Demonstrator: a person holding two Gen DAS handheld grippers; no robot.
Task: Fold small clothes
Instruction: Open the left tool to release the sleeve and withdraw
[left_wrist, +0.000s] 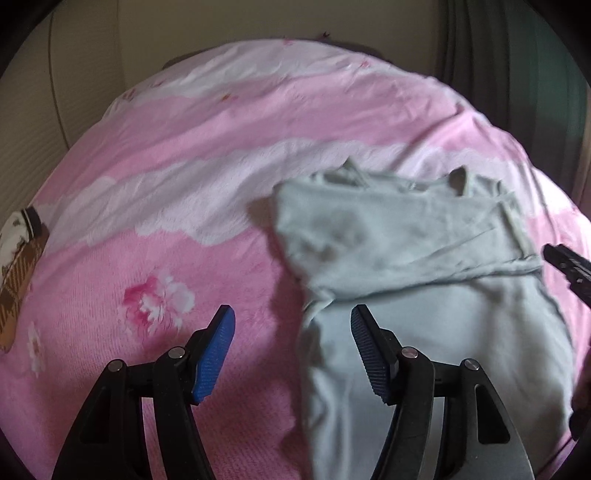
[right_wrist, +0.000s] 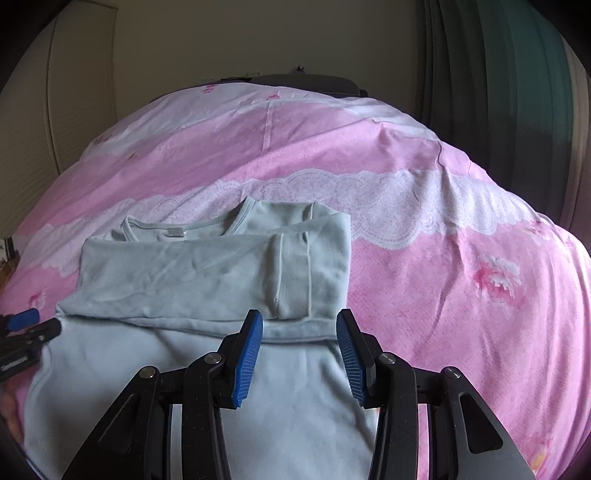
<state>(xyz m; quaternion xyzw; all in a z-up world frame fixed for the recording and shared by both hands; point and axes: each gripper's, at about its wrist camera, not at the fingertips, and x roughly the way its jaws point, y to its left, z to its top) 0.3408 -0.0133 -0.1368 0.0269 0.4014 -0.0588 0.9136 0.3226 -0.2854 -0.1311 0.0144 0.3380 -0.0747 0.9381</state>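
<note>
One pale green long-sleeved top (right_wrist: 207, 280) lay on the pink floral bedspread (right_wrist: 424, 258), sleeves folded across. Left gripper (left_wrist: 291, 347) and right gripper (right_wrist: 300, 350): jaws parted, gripping nothing.

Both wrist cameras look steeply down, close (side by side), sharing the shirt (left_wrist: 424, 258).
</note>
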